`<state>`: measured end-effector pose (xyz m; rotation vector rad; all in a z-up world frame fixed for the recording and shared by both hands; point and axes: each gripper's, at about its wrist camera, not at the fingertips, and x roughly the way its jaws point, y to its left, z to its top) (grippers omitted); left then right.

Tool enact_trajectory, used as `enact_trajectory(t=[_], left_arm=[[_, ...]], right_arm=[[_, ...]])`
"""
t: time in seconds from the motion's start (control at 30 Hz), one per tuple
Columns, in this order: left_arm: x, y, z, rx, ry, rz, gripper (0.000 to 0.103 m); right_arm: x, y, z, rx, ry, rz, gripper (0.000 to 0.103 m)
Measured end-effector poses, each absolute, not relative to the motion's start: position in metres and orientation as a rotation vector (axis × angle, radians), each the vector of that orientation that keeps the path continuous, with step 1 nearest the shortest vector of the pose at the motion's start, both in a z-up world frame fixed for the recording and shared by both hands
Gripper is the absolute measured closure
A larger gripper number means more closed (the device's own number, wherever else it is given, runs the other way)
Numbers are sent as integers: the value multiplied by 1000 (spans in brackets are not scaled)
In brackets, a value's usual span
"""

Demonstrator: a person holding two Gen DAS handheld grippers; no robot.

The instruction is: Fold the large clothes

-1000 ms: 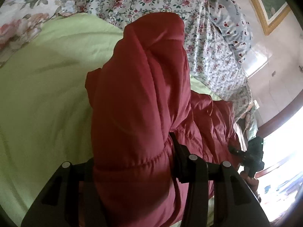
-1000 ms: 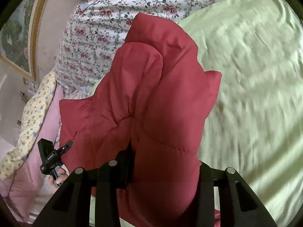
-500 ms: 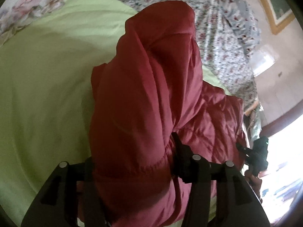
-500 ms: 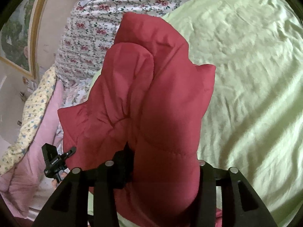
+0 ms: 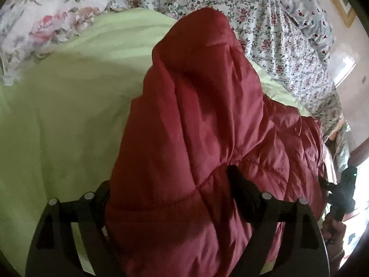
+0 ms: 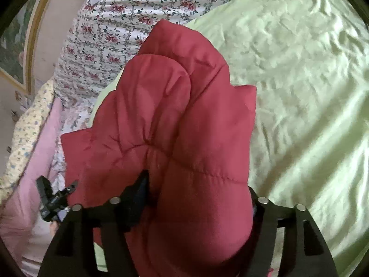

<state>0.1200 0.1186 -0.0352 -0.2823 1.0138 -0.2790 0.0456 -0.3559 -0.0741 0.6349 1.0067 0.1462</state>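
Observation:
A red quilted puffer jacket (image 5: 198, 124) hangs bunched over a light green bedsheet (image 5: 69, 120). My left gripper (image 5: 170, 196) is shut on a thick fold of the jacket, which fills the space between its fingers and hides the tips. In the right wrist view the same jacket (image 6: 175, 120) is bunched in my right gripper (image 6: 196, 198), which is shut on another fold. The right gripper also shows at the far right of the left wrist view (image 5: 343, 191), and the left gripper shows at the lower left of the right wrist view (image 6: 54, 198).
A floral quilt (image 5: 265, 23) and pillows (image 5: 316, 18) lie along the head of the bed. A pink blanket (image 6: 30, 184) and a yellow floral cloth (image 6: 25, 133) lie at the bed's side. A framed picture (image 6: 16, 46) hangs on the wall. The green sheet (image 6: 299, 92) spreads wide.
Both grippers have carried the jacket a little further over the bed towards the floral quilt. Their grip on the jacket is unchanged.

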Motion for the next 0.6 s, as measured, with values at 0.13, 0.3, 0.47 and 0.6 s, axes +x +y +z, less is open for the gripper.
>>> enact_trajectory(t=[0.13, 0.3, 0.47, 0.6], left_arm=[[115, 116, -23, -216, 976, -224, 16], [113, 114, -6, -157, 907, -155, 16], [126, 113, 4, -156, 890, -139, 15], [135, 104, 7, -134, 886, -143, 15]], right_arm=[[44, -355, -58, 550, 973, 75, 17], [44, -358, -38, 466, 930, 3, 6], [55, -353, -29, 412, 930, -12, 3], [72, -343, -25, 385, 928, -5, 3]])
